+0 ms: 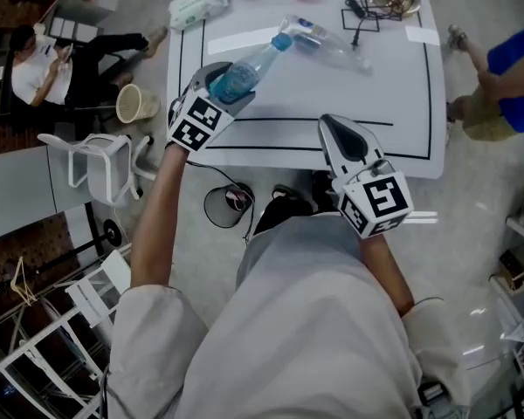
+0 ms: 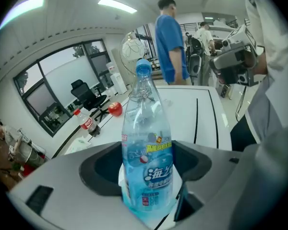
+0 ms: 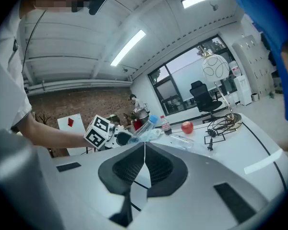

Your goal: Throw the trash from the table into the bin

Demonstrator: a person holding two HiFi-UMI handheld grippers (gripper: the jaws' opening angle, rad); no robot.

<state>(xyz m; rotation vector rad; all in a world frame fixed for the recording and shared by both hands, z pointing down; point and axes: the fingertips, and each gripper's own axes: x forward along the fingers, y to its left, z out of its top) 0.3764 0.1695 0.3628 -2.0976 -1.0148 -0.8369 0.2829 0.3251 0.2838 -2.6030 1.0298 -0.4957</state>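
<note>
Blue-tinted plastic bottle [image 1: 244, 70] clamped in left gripper [image 1: 223, 90] over white table [image 1: 402, 103], right gripper [image 1: 345, 138] pinched empty at table's near edge, clear crushed bottle [image 1: 327, 42] mid-table yet unbinned.

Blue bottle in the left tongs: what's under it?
Around the blue bottle, shut in the left tongs, only white table top and a black line show. The patch directly beneath bottle and tongs is covered.
</note>
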